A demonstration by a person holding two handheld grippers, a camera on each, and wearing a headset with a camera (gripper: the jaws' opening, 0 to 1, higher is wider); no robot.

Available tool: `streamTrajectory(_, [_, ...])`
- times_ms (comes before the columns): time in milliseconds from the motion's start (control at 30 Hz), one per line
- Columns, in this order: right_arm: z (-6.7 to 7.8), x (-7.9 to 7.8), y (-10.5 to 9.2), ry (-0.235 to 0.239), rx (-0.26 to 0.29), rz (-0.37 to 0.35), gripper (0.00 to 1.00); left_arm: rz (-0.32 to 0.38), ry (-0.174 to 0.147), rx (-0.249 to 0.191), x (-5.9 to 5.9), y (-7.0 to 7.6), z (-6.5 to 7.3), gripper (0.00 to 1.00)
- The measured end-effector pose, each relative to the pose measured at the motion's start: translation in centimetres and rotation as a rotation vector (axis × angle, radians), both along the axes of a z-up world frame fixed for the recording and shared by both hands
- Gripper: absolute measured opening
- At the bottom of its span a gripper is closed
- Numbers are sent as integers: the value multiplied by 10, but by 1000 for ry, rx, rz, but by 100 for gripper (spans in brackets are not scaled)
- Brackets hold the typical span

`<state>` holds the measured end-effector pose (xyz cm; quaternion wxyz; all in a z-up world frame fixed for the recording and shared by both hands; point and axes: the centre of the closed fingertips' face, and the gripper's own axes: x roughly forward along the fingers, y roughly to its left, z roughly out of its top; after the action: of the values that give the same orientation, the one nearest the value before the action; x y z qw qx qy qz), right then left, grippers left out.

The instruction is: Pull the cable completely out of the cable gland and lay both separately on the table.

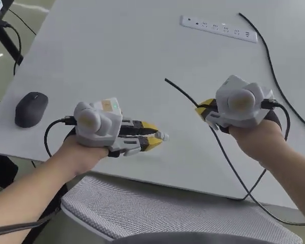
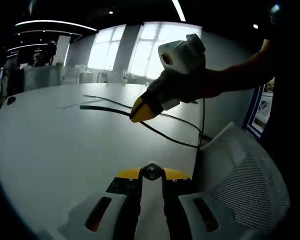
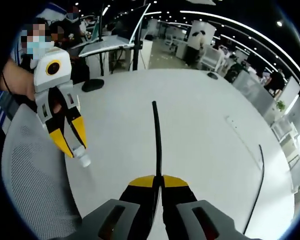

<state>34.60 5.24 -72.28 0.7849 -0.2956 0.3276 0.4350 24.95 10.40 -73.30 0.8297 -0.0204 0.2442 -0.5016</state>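
The left gripper [image 1: 153,137] pinches the cable gland [image 1: 163,136] at its tips. The right gripper [image 1: 203,111] clamps the black cable [image 1: 179,90], seemingly clear of the gland.

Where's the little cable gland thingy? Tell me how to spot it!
Start at the big white table, then find the left gripper with yellow tips over its near edge. The cable gland is the small pale plug pinched between those tips. Unlike the long black cable in the right gripper, it is short, stubby and light-coloured.
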Motion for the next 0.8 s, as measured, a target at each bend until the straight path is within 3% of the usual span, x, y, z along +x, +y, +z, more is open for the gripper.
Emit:
streamTrajectory(133, [-9,7,22,2,-15,36,0,28,16,7,-2,10,-12,16])
streamTrajectory(333, [-27,19,57,14,-23,81,0,53,17,33,-1,22,-29,16])
streamTrajectory(400, [-34,20,72,19,-32,128,0,84,32,26,1,27,-32,16])
streamTrajectory(500, [-53,27,87,-2,-97,256,0,135,44,31,4,36,-41,16])
streamTrajectory(567, [-53,26,96,-6,-90,281,0,145,50,39,2,39,-45,16])
streamTrajectory(700, [-63,25,107,15,-109,312,0,175,60,39,0,45,-50,16])
streamTrajectory(800, [-71,19,115,61,-101,313,0,196,60,45,1,48,-52,16])
